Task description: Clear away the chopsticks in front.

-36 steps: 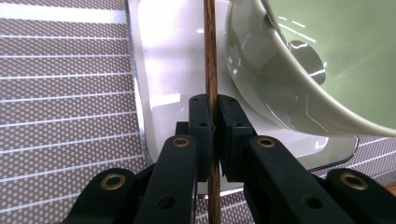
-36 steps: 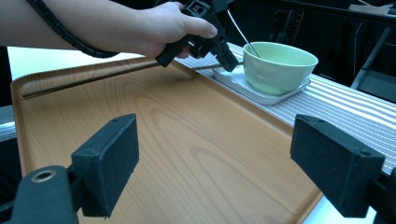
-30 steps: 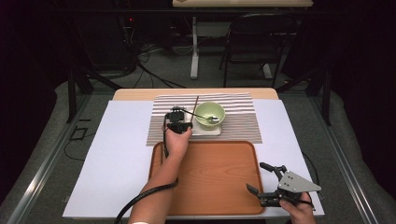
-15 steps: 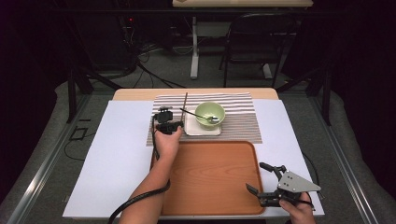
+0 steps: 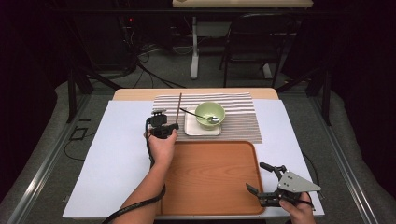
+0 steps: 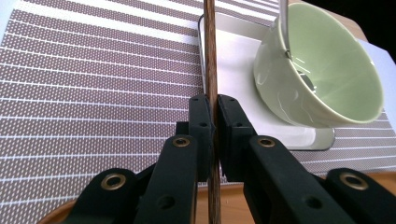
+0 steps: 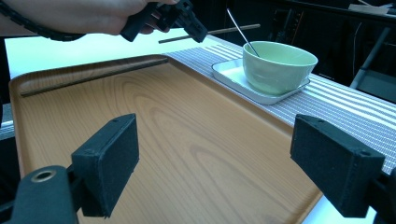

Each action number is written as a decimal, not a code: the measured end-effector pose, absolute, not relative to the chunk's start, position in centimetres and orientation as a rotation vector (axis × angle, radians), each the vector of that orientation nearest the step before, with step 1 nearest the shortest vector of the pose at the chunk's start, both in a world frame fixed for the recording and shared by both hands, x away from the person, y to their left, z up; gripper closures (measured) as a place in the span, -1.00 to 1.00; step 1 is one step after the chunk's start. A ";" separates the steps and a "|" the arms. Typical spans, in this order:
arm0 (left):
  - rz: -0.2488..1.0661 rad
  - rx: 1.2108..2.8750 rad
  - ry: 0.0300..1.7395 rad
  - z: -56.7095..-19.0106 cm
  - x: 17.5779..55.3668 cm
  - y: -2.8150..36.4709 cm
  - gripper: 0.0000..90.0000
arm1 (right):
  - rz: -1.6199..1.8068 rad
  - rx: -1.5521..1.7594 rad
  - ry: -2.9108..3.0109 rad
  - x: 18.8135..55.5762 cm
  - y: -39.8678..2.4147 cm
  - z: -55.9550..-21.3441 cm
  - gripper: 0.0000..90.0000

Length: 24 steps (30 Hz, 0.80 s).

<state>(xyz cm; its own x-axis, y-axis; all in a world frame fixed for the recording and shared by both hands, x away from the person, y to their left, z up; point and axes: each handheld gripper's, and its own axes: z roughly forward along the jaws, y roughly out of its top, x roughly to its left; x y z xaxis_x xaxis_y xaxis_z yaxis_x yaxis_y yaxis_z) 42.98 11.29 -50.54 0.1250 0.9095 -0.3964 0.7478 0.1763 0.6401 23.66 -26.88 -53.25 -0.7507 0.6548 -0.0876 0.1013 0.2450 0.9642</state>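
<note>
Gripping a thin brown stick (image 5: pixel 179 108), the left claw (image 5: pixel 164 127) sits at about ten o'clock from the middle of the wooden tray (image 5: pixel 210 177), just past the tray's far left corner, over the near edge of the striped mat (image 5: pixel 238 122). Its two black pads (image 6: pixel 201 122) are clenched on the stick near its lower end, and the stick runs from the claw toward twelve o'clock, held clear above the mat. In the left gripper view the stick (image 6: pixel 211 70) rises straight up between the pads, with the mat (image 6: pixel 93 93) behind it.

At about three o'clock from the stick stands a pale green bowl (image 5: pixel 209 115) on a small white square plate (image 5: pixel 192 128), which lies on the mat. A metal spoon (image 5: pixel 200 115) rests in the bowl, its handle leaning out toward nine o'clock, close to the stick but apart from it.

At five o'clock on the worktop (image 5: pixel 116 154), by the tray's near right corner, the right claw (image 5: pixel 262 183) is released: its pads (image 7: pixel 108 158) stand wide apart with nothing between them, pointing over the bare tray (image 7: pixel 154 135) toward the bowl (image 7: pixel 278 65).
</note>
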 end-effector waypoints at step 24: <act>0.309 1.558 1.661 -50.2 37.8 15.0 0.89 | 1.516 0.680 2.045 23.7 -26.9 -53.3 -0.67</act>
<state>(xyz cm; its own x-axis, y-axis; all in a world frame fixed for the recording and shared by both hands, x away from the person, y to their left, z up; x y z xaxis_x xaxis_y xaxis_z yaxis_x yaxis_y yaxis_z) 37.85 15.00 -50.18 0.1004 0.9161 -0.3881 0.7152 0.2048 0.6683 23.67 -26.86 -53.26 -0.7494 0.6547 -0.0983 0.0964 0.2548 0.9622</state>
